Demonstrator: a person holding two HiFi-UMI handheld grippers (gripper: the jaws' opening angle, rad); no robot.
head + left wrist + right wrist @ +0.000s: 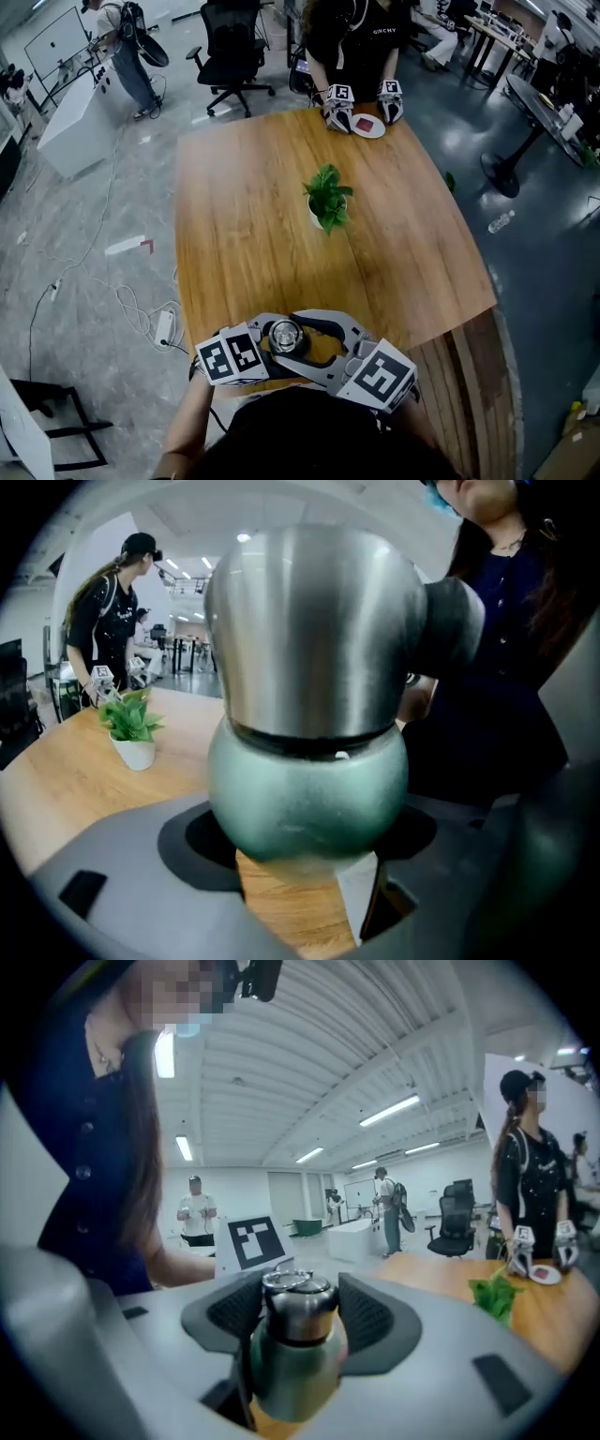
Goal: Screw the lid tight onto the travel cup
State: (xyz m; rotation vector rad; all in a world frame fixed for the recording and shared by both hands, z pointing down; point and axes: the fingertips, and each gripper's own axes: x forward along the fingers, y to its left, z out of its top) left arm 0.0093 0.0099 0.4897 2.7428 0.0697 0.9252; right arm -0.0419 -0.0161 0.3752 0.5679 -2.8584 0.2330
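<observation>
Bright, even indoor light falls from ceiling strip lamps (389,1110). A soft sheen lies on the table (244,216). The steel lid (309,621) shows glare and looks close and slightly blurred. Both gripper views bulge strongly, with dark rounded corners.

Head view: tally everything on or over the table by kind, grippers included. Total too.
Travel cup: 1
Potted plant: 1
Plate: 1
Grippers: 4 (left gripper and right gripper on the cup, far person's grippers by the plate)
Total: 7
</observation>
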